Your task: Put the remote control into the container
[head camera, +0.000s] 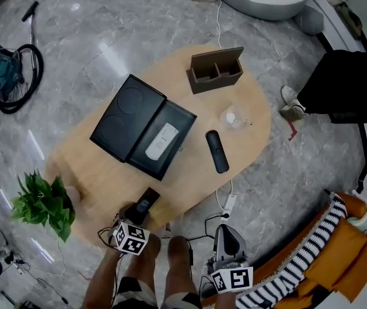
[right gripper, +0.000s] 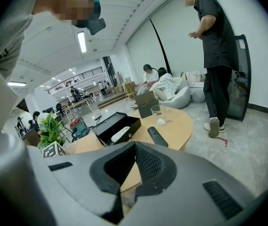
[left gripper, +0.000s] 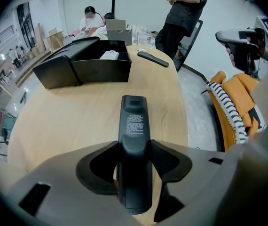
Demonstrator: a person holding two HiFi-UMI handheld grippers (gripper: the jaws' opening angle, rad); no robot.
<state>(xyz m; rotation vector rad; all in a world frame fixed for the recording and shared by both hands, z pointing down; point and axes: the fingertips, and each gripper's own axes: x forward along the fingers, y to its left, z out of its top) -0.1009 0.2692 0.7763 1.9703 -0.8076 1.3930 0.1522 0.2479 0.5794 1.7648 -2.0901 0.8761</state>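
A black remote control (left gripper: 134, 126) lies lengthwise near the front edge of the oval wooden table (head camera: 106, 176), label side up. My left gripper (left gripper: 135, 147) points steeply down over it, and both pads touch its sides, so it is shut on the remote's near half. The head view shows that gripper (head camera: 137, 214) at the table's near edge. An open black box (head camera: 174, 118) with its lid beside it sits mid-table and holds a white remote (head camera: 162, 141). My right gripper (right gripper: 133, 147) is shut and empty, held off the table over the floor (head camera: 228, 243).
A second black remote (head camera: 217, 151) lies right of the box. A brown two-slot organizer (head camera: 216, 69) and a clear glass (head camera: 232, 116) stand at the far end. A potted plant (head camera: 42, 201) is at the near left. A person in black (right gripper: 216, 46) stands at the far right.
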